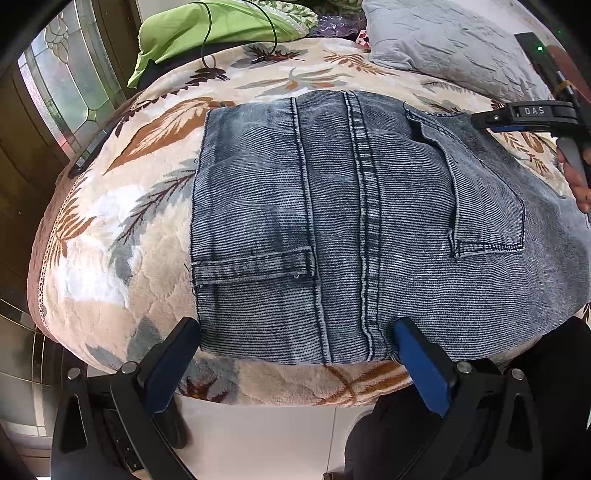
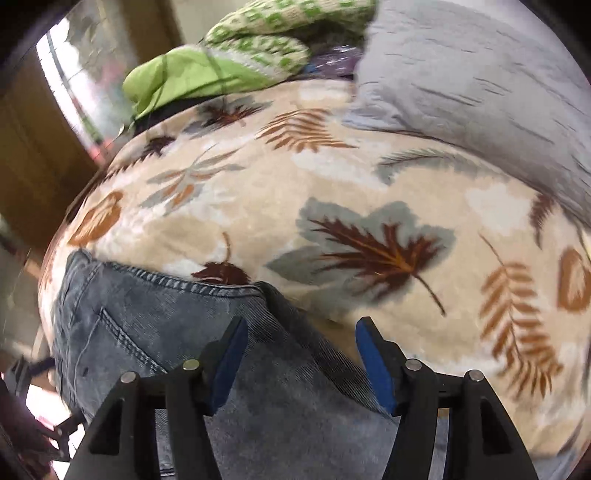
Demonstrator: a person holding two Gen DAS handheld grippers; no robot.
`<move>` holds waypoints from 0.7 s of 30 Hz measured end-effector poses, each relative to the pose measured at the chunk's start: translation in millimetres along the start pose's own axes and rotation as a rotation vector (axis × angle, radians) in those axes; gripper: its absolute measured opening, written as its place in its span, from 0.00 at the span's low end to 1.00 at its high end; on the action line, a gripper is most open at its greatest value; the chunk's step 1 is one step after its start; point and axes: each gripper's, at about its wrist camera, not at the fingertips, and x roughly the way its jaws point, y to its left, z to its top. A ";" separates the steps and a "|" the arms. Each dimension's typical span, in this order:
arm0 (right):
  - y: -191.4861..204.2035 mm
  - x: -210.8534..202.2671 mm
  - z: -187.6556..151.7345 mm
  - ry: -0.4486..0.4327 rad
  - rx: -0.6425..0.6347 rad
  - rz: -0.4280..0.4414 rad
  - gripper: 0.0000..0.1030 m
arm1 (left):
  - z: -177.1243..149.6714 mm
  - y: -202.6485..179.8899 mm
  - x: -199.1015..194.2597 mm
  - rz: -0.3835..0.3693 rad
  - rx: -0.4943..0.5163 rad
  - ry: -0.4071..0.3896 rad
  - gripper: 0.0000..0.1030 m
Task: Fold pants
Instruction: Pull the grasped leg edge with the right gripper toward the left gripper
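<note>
**Denim pants folded on leaf blanket — both grippers unclamped**

Blue-grey pants (image 1: 351, 229) lie folded flat on the leaf-print blanket (image 1: 122, 229), back pocket up. Left gripper (image 1: 295, 363) hangs at the near edge, jaws spread wide, nothing pinched. Right gripper (image 2: 301, 363) sits over the far end — jaws apart, fabric below, not clamped. Grey pillow (image 1: 443, 48) and green cloth (image 1: 207, 33) behind.

The pants (image 1: 332, 221) lay flat on the blanket (image 1: 122, 229), near its front edge. Behind them sat a pillow (image 1: 443, 40) at the back right and a bundle of cloth (image 1: 207, 33) at the back left — a cable (image 1: 273, 29) draped over that bundle onto the blanket.
</note>
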 end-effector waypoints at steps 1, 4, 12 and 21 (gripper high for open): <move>1.9 3.4 1.1 0.010 -0.019 0.005 0.63 | 1.1 0.8 1.2 -0.001 -0.001 0.001 1.00; 8.3 14.7 2.5 0.039 -0.078 0.034 0.62 | 2.9 2.0 3.7 0.000 -0.002 0.005 1.00; 32.4 25.4 2.0 0.081 -0.212 0.025 0.21 | 8.2 4.3 5.3 0.004 -0.006 0.007 1.00; 42.2 28.1 12.2 0.061 -0.246 -0.148 0.04 | 16.7 -4.7 4.4 0.060 0.025 -0.029 1.00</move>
